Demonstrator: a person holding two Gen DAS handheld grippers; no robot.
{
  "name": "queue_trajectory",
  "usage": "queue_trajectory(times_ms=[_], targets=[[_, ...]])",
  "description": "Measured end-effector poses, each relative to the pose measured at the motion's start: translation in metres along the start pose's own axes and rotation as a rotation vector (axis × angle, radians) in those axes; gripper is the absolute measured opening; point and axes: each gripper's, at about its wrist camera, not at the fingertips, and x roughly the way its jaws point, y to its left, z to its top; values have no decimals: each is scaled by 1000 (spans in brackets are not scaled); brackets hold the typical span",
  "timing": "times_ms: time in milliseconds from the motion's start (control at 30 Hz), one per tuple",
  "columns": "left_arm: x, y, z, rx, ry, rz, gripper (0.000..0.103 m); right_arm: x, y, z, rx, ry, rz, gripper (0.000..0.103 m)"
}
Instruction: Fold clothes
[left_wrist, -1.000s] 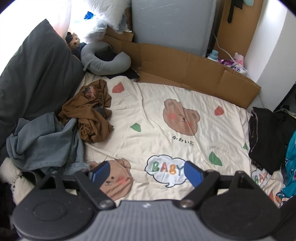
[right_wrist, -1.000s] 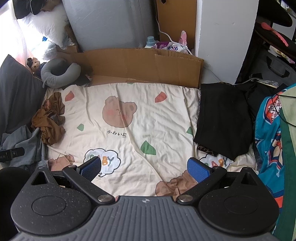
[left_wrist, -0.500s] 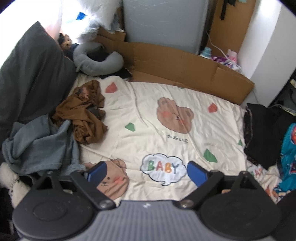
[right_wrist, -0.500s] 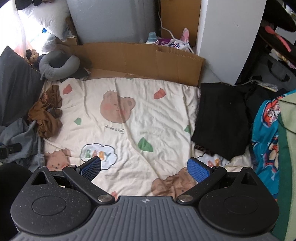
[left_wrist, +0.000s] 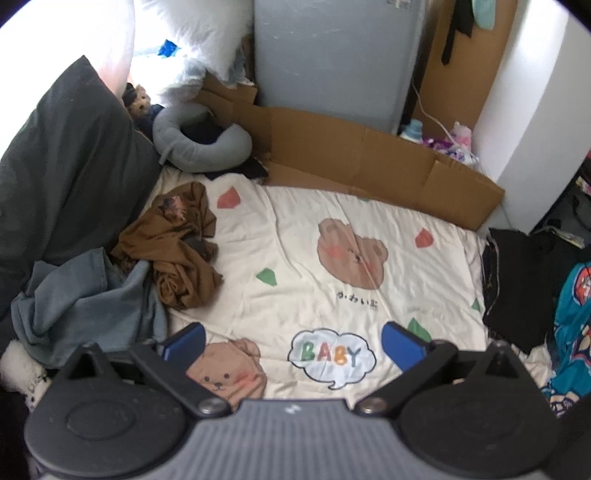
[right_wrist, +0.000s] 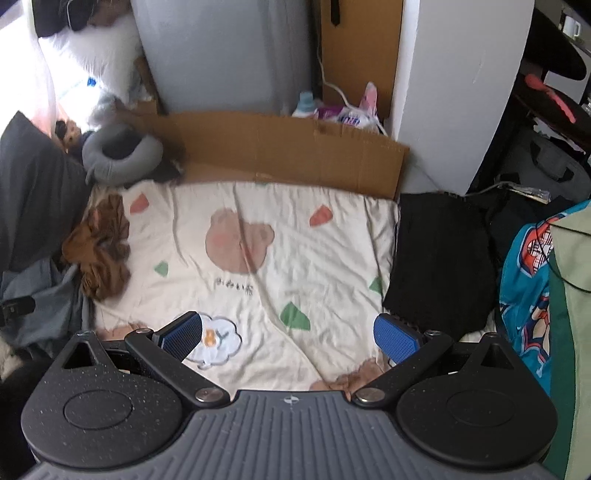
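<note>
Both claws are empty, the left gripper (left_wrist: 293, 341) widening, the right gripper (right_wrist: 288, 330) spread; take the brown garment (left_wrist: 173, 247) left of the bear blanket (left_wrist: 314, 206) by one edge.

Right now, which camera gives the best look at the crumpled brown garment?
Left wrist view: the brown garment sits close, sharp and fully visible beside the blue-grey clothing. The right wrist view shows it smaller and blurred at the left edge.

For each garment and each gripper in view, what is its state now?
Brown garment: crumpled, unfolded.
Grey-blue garment: heaped, unfolded.
Black garment: lying flat.
Left gripper: jaws opening, holding nothing.
Right gripper: open, holding nothing.
</note>
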Motion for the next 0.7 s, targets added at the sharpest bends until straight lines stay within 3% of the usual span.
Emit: queue_trajectory(times_ms=[300,700], targets=[[-5,22,11,27,-27,-48,102,-5,1,11,-13,-17,5,102],[17,54,19,31,-29,11,102,34,19,14,-68,-23,-22,102]])
